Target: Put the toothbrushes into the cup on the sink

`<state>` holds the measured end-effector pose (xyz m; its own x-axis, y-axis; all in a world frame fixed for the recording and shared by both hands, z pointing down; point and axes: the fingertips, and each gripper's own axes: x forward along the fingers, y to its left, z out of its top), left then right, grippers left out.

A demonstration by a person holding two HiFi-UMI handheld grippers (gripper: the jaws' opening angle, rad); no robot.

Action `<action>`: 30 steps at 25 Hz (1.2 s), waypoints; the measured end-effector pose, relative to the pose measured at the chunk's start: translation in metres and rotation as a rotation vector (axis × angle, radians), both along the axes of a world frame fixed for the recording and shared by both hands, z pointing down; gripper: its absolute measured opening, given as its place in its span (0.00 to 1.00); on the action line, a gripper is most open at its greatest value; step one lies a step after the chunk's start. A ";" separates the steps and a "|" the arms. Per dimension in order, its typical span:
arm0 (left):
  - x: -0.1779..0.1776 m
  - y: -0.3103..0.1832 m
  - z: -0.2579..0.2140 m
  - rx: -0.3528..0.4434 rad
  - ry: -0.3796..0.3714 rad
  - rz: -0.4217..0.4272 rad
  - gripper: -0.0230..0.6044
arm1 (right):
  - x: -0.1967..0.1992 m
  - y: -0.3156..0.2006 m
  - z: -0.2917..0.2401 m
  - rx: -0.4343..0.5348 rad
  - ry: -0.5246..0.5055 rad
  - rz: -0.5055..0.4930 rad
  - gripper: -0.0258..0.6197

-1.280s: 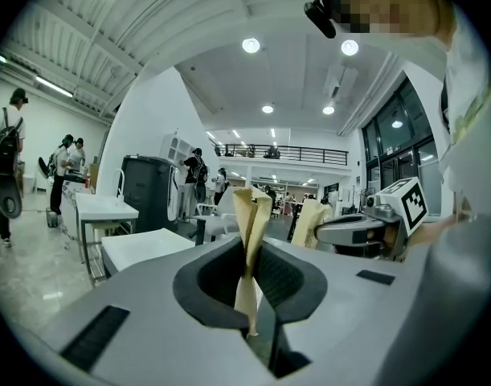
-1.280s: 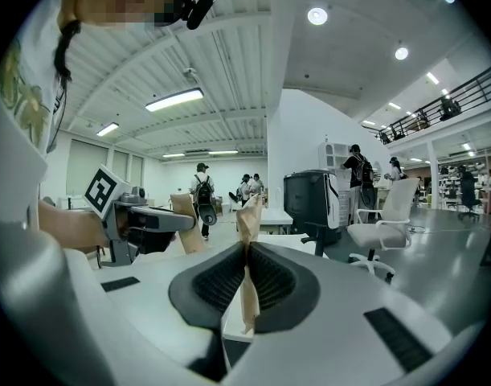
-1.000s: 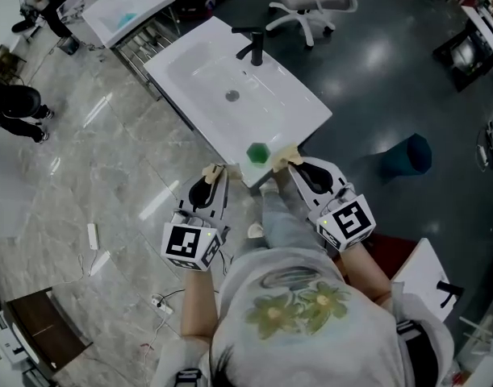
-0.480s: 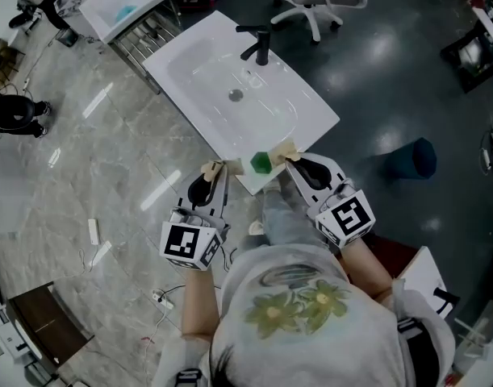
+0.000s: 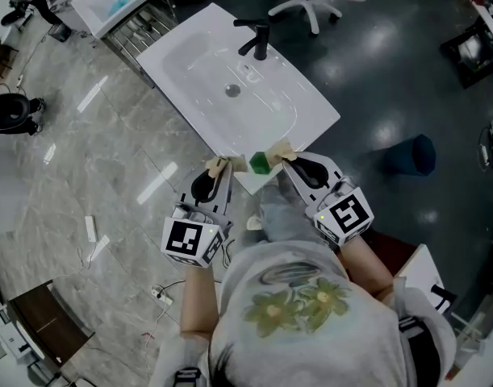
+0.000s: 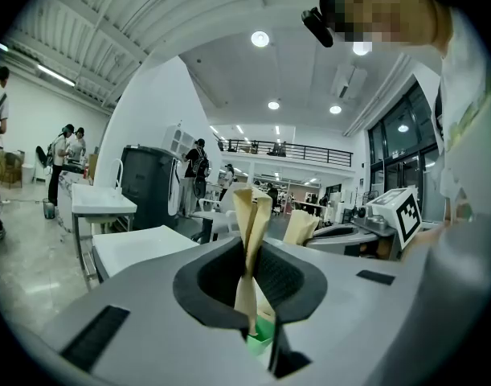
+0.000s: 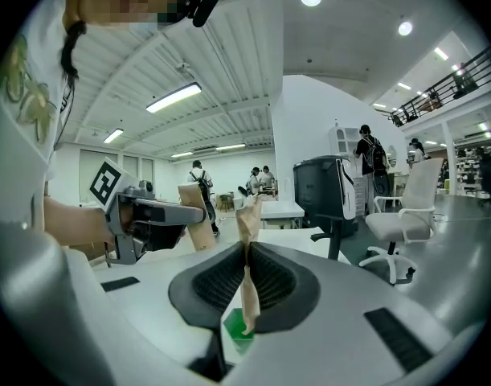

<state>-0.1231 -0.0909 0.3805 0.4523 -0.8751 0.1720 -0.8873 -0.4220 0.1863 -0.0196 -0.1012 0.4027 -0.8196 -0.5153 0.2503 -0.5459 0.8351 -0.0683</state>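
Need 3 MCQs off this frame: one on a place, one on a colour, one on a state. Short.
1. Where does the green cup stand?
A. on the near corner of the sink
B. on the floor
C. on a chair

2. What colour is the faucet?
A. chrome
B. black
C. white

3. The left gripper and right gripper are:
A. both open
B. both shut, empty
C. each holding a toothbrush

1 A: it sits at the sink's edge between the grippers.
2 B: it is dark against the white sink.
3 B: each gripper view shows the fingers meeting with nothing between them.
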 end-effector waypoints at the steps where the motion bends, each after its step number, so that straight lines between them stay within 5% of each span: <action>1: -0.001 -0.001 0.002 -0.005 0.001 -0.001 0.11 | -0.001 -0.001 0.002 -0.004 0.002 -0.002 0.12; 30: 0.006 -0.013 0.030 -0.070 0.016 -0.005 0.11 | -0.011 -0.010 0.067 -0.076 0.125 -0.060 0.12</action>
